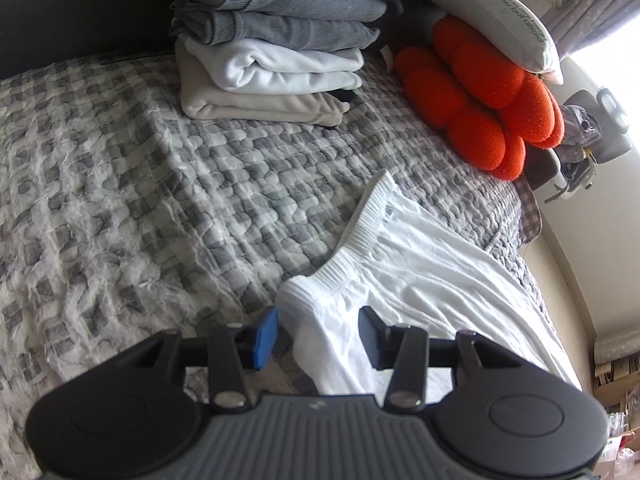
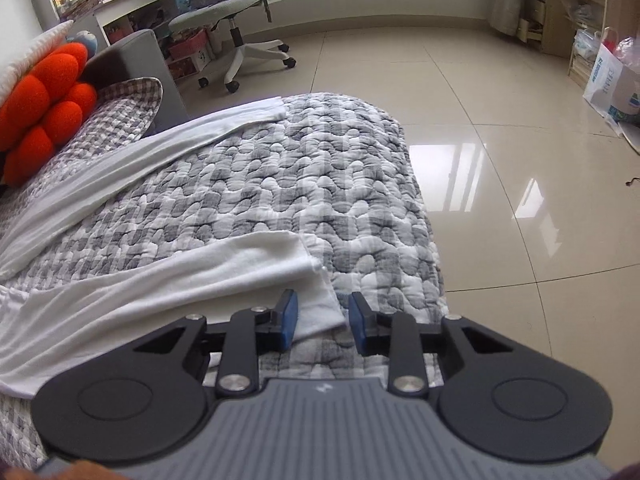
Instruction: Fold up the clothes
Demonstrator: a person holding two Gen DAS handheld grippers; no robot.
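Here, white ribbed-waist cotton trousers (image 1: 420,264) lie spread on the grey checked quilted bed (image 1: 160,208) | left claw (image 1: 318,334) released around waistband corner | right claw (image 2: 323,322) released around hem | advice: clench both evenly before lifting.

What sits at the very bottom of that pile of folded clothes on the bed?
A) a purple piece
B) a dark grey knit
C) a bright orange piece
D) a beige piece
D: in the left wrist view the stack of folded clothes rests on a beige piece, with a white one and grey knits above it.
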